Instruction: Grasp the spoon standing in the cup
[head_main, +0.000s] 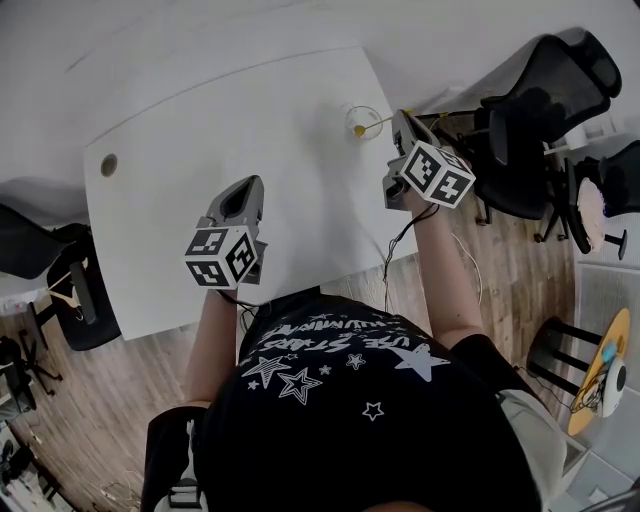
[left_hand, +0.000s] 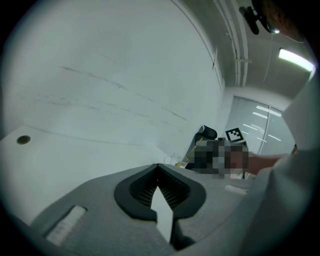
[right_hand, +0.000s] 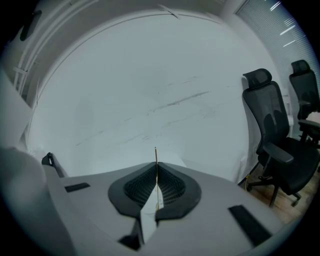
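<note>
Spoon (head_main: 375, 124) is thin and yellow. Its low end sits in the cup (head_main: 364, 108) and its handle leans out toward the right gripper (head_main: 403, 118). The cup is clear and stands on the white table (head_main: 200, 150), near the far edge on the right side.

The right gripper has its 2 jaws pressed together on the spoon handle. In the right gripper view, the handle shows as a thin gold line caught between the dark pads of the right gripper (right_hand: 156, 165). The tip of the handle pokes up just above the pads. Behind it is a white wall, and 2 black chairs (right_hand: 272, 145) stand on the right.

The left gripper (head_main: 248, 185) is over the middle of the table, well apart from the cup. In the left gripper view, the jaws of the left gripper (left_hand: 158, 167) are squeezed together at the tips with nothing between them. Far off in that view, the cup (left_hand: 179, 161) and the leaning spoon (left_hand: 192, 149) are small. The right gripper is just beside them, partly hidden under a blurred patch.

A small round hole (head_main: 108, 165) is in the table near its left corner. It shows in the left gripper view too (left_hand: 23, 140).

The person wears a black shirt with white stars (head_main: 340, 370). Black chairs (head_main: 530, 110) stand on the wooden floor (head_main: 490, 260) to the right of the table.
</note>
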